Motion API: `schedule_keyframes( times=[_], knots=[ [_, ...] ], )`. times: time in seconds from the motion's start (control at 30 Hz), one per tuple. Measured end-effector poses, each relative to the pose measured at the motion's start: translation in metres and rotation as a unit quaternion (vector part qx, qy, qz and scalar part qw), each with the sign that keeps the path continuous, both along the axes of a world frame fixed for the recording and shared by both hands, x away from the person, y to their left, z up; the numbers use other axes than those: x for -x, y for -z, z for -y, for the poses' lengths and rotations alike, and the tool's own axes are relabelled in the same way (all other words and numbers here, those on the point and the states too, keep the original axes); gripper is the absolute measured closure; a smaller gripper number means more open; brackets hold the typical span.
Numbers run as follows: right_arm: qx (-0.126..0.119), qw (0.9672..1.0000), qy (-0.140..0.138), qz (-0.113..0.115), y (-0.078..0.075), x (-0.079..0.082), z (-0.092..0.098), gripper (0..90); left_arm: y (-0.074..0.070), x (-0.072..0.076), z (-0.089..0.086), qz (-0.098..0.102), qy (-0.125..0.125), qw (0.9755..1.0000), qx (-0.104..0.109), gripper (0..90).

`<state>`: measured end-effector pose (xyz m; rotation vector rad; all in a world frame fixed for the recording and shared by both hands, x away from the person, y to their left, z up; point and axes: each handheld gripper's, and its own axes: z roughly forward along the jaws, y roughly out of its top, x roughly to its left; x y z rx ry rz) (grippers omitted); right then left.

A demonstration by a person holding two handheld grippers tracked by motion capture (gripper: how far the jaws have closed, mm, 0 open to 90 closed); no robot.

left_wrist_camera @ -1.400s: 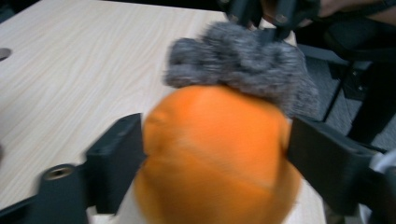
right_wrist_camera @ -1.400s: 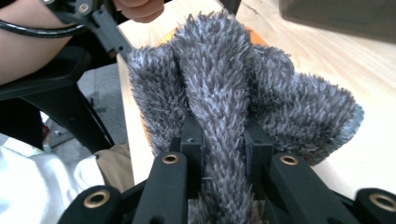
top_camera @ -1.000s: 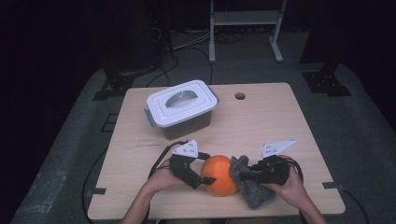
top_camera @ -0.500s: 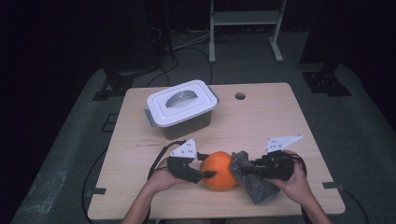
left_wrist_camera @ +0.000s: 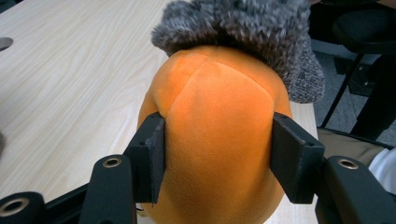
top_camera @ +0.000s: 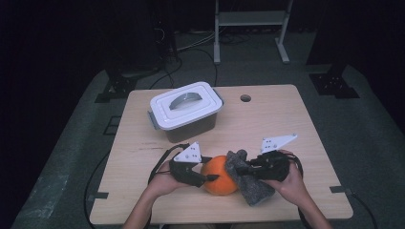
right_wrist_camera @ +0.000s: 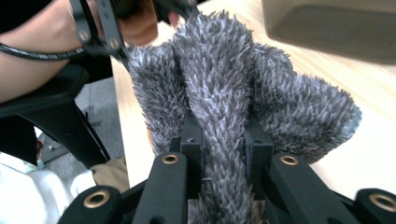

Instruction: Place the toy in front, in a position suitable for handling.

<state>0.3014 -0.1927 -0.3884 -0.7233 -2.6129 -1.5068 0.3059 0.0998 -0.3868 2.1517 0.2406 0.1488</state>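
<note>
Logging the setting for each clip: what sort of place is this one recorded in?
Probably a lab or studio set up for recording, not a home: a bare wooden table on grey floor matting, dark surroundings, cables trailing across the floor, and a metal equipment stand behind.

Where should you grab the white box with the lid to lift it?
Best guess: by the curved handle on top of the box, coming straight down from above. The handle sits in the middle of the flat lid, and the box's walls look too wide for the jaws.

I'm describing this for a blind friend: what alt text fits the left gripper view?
Two black jaws clamp an orange plush ball by its sides above a pale wooden table. A fuzzy grey cloth drapes over the ball's far end.
</note>
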Motion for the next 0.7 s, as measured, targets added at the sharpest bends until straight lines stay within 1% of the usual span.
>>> schedule_keyframes(
  times=[0.07,0.1,0.13,0.17,0.2,0.23,0.3,0.37,0.4,0.43,0.47,0.5,0.53,0.57,0.6,0.63,0.7],
  knots=[
    [0.01,0.9999,0.004,-0.001,0.001,0.0,0.002,74.1,-0.003,0.0,-0.002,0.002,-0.004,1.0,0.002,42.7],
    [0.01,0.9999,0.004,-0.001,0.001,0.0,0.002,74.1,-0.003,0.0,-0.002,0.002,-0.004,1.0,0.002,42.7],
    [0.018,0.9998,0.007,-0.002,0.0,0.0,0.003,74.0,-0.005,0.0,-0.003,0.008,-0.008,0.9999,0.004,42.8],
    [0.018,0.9998,0.007,-0.002,0.0,0.0,0.003,74.0,-0.005,0.0,-0.003,0.008,-0.008,0.9999,0.004,42.8],
    [0.021,0.9997,0.008,0.0,-0.001,-0.001,0.002,74.0,-0.006,0.001,-0.003,0.012,-0.01,0.9999,0.001,42.8],
    [0.022,0.9997,0.008,0.005,-0.005,0.0,0.001,74.0,-0.007,0.001,-0.004,0.016,-0.012,0.9998,-0.003,42.8],
    [0.013,0.9998,0.006,0.013,-0.01,0.0,-0.002,74.0,-0.009,0.001,-0.005,0.018,-0.017,0.9997,0.002,42.8],
    [0.009,0.9998,0.006,0.014,-0.012,0.0,-0.004,73.9,-0.009,0.002,-0.004,0.018,-0.019,0.9997,-0.001,42.4],
    [0.001,0.9998,0.002,0.022,-0.017,-0.001,-0.011,73.5,-0.004,0.003,0.001,0.02,-0.012,0.9995,-0.021,41.7],
    [0.004,0.9997,0.0,0.023,-0.018,-0.002,-0.014,73.6,-0.001,0.004,0.003,0.021,-0.01,0.9996,-0.015,40.9],
    [0.012,0.9997,-0.002,0.023,-0.017,-0.002,-0.017,73.6,0.0,0.003,0.003,0.017,-0.01,0.9997,-0.012,39.9],
    [0.018,0.9996,-0.003,0.023,-0.015,-0.002,-0.018,73.7,0.001,0.003,0.003,0.016,-0.008,0.9998,-0.014,38.5],
    [0.018,0.9996,-0.005,0.02,-0.013,-0.003,-0.018,73.9,0.001,0.002,0.002,0.013,-0.006,0.9998,-0.011,36.5],
    [0.016,0.9997,-0.006,0.018,-0.011,-0.003,-0.016,74.0,0.002,0.001,0.001,0.006,-0.006,1.0,-0.002,33.6],
    [0.016,0.9997,-0.006,0.018,-0.011,-0.003,-0.016,74.0,0.002,0.001,0.001,0.006,-0.006,1.0,-0.002,29.5],
    [0.016,0.9998,-0.004,0.01,-0.006,-0.003,-0.011,74.1,0.003,-0.002,0.001,-0.001,-0.007,0.9999,0.007,25.5],
    [0.019,0.9998,-0.003,0.001,0.001,-0.001,-0.005,74.1,0.008,-0.004,0.004,-0.01,-0.011,0.9999,0.004,16.3]
  ],
)
